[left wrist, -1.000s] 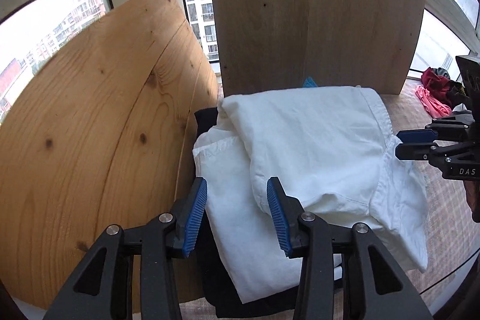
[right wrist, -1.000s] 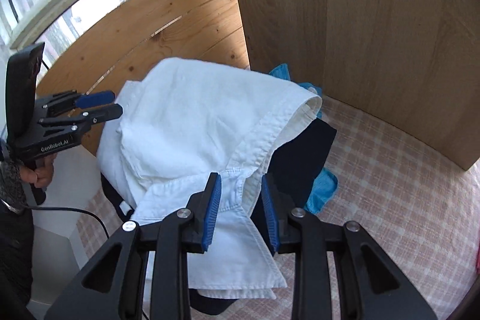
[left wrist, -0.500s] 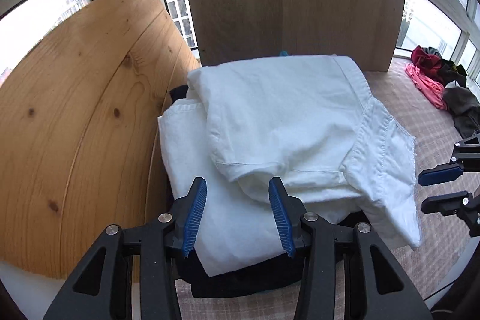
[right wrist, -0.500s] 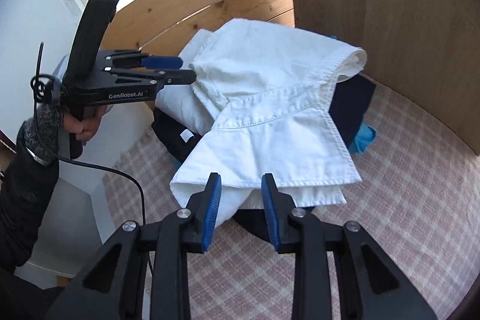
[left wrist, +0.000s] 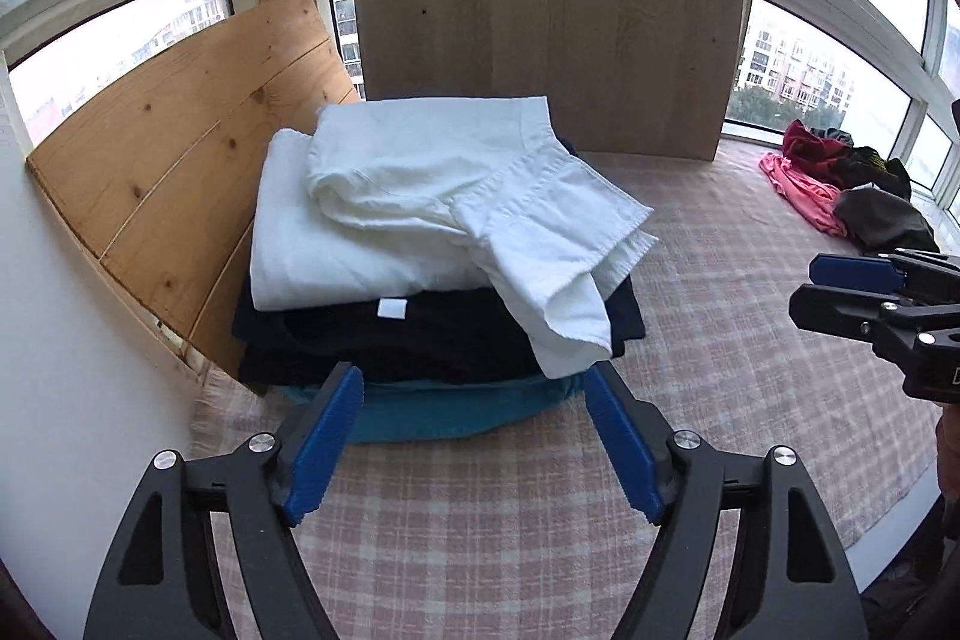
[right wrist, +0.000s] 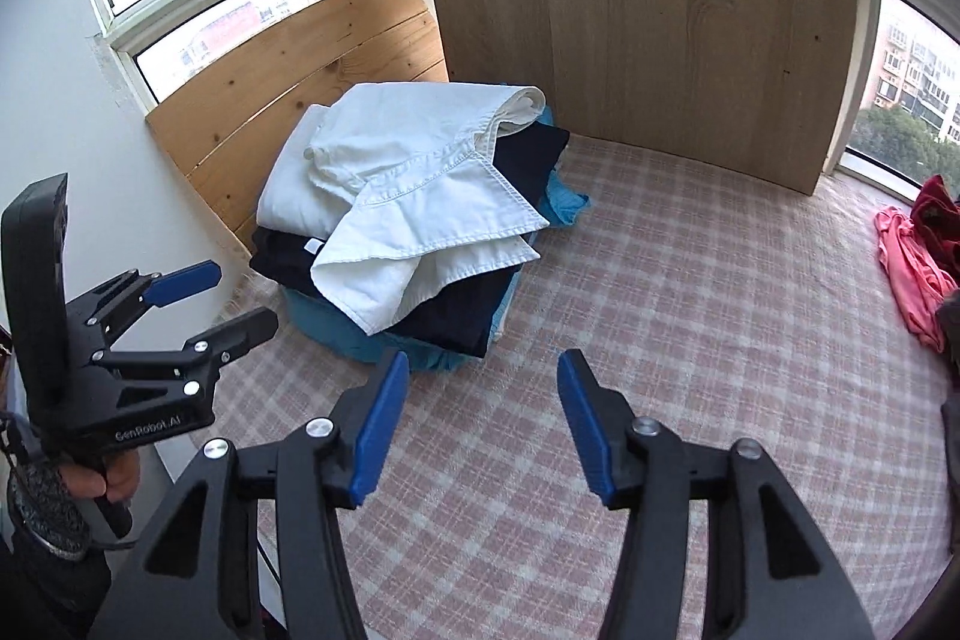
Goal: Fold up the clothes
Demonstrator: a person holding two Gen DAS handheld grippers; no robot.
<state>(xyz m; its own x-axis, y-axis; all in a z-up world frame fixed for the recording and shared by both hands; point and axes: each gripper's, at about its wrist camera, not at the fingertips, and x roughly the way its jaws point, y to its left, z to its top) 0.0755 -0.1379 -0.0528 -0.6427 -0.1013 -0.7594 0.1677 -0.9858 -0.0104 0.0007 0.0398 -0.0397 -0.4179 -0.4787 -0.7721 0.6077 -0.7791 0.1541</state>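
Both jaws backed off white garment, opening

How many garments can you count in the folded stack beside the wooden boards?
3, possibly more hidden between layers: a white garment on top, a dark navy one beneath it, and a teal one at the bottom on the checked cloth.

Teal garment mostly buried (under stack), unfolded clothes pile edge-cropped
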